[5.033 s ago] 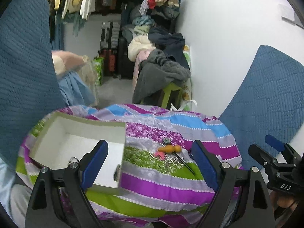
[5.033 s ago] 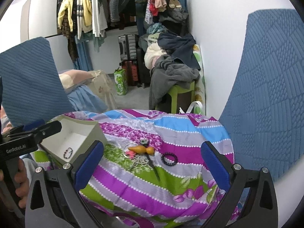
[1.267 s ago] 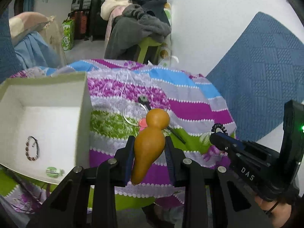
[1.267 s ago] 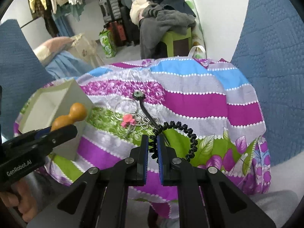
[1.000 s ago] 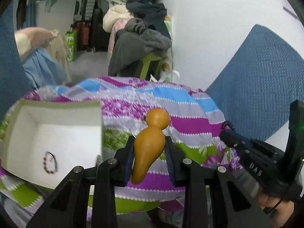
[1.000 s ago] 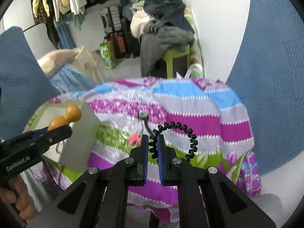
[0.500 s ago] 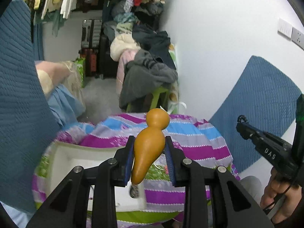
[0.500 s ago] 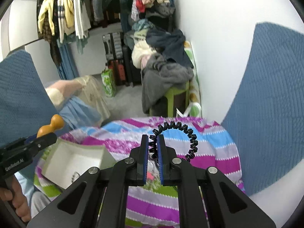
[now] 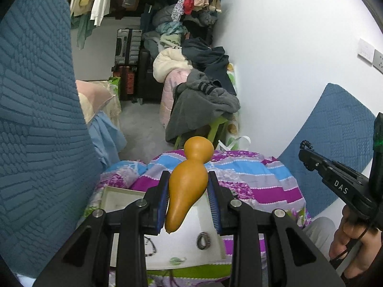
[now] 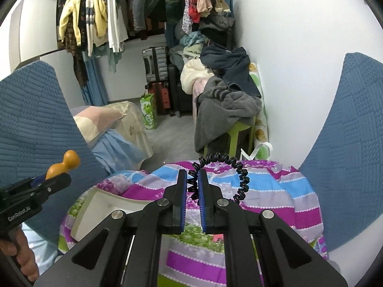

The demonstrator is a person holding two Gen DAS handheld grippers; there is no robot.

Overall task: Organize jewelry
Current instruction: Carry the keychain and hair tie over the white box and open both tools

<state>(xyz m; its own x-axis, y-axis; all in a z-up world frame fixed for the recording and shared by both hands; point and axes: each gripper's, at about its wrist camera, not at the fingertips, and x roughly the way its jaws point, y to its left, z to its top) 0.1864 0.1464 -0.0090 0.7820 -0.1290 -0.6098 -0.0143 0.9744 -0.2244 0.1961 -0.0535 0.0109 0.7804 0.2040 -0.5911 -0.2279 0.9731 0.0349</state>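
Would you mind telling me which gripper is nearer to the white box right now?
Left. The left gripper, holding the orange gourd, hangs directly over the white box. The right gripper, holding the black coil bracelet, is off to the box's right, above the cloth.

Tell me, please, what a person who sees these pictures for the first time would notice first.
First, the orange gourd, clamped upright in the left gripper above the white box, which holds a ring and a bead bracelet. Next, the black coiled hair tie, pinched in the right gripper over the striped cloth. Behind, a heap of clothes lies against the white wall.
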